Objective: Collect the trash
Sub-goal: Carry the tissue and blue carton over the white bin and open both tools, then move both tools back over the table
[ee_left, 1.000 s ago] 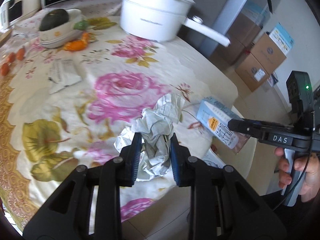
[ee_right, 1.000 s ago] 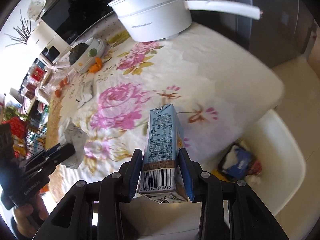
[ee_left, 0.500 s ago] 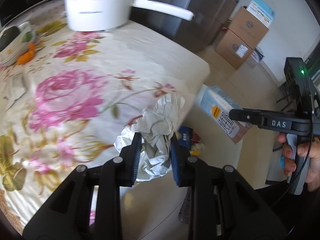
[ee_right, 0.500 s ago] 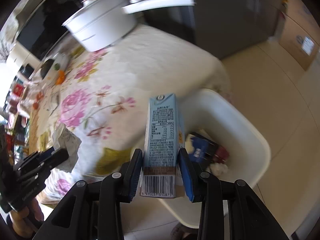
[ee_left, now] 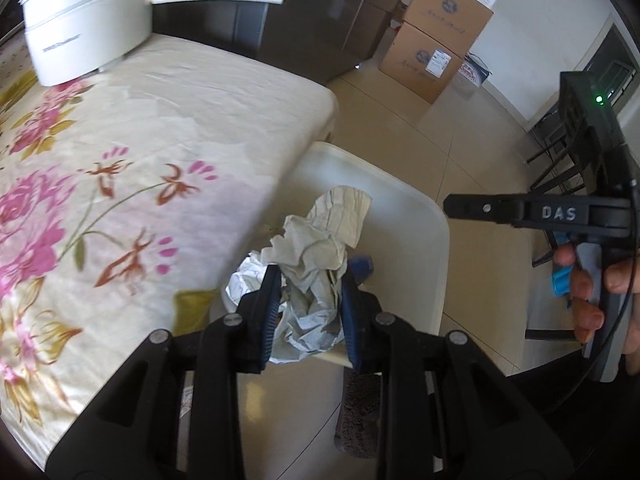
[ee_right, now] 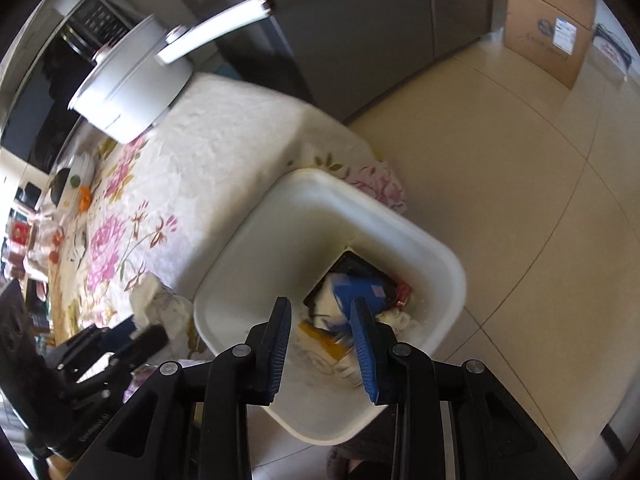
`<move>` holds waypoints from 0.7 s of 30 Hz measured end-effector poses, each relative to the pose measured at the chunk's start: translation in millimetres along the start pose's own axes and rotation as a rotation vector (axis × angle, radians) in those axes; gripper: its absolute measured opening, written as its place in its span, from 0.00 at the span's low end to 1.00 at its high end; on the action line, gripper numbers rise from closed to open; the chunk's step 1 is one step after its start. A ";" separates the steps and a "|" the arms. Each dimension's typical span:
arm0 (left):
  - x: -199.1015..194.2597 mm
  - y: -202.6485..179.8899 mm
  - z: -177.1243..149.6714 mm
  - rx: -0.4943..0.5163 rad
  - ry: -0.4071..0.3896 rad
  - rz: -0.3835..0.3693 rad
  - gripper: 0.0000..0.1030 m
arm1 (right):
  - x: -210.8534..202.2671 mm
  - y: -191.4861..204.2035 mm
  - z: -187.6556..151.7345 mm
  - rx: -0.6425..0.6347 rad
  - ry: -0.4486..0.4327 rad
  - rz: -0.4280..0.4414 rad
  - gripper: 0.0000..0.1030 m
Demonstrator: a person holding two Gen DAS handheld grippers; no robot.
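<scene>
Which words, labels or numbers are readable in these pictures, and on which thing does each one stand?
"DAS": on the right tool, seen from the left wrist.
Pot: grey brand line, too blurred to read.
Cardboard boxes: round logos and a white label, too small to read.
Left tool: pale lettering on its body, blurred.

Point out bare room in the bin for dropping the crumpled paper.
Bare: the bin's white inside on the tablecloth side, left of the trash pile. Also bare cloth between the pot and the bin. Crowded: the bin's corner toward the floor tiles.
</scene>
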State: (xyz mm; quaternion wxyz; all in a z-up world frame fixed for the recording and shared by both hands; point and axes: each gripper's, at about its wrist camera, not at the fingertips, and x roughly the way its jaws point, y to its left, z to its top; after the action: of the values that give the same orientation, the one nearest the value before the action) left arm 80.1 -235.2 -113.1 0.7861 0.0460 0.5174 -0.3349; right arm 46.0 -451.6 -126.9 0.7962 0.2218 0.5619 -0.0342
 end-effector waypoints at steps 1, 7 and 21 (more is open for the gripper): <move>3.1 -1.8 1.2 0.005 0.003 -0.004 0.28 | -1.8 -3.5 -0.3 0.002 -0.002 -0.002 0.31; 12.5 -8.2 6.3 0.036 0.002 -0.003 0.31 | -0.6 -9.0 -3.5 -0.012 0.014 -0.023 0.33; -17.8 20.9 7.5 -0.009 -0.082 0.120 0.95 | -9.8 -20.0 -5.0 0.017 -0.012 -0.035 0.64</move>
State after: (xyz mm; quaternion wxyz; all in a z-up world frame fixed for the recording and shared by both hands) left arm 93.7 -213.6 -100.4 0.8256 0.0596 0.4825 -0.2863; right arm 32.0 -469.6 -125.7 0.7970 0.2186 0.5604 -0.0542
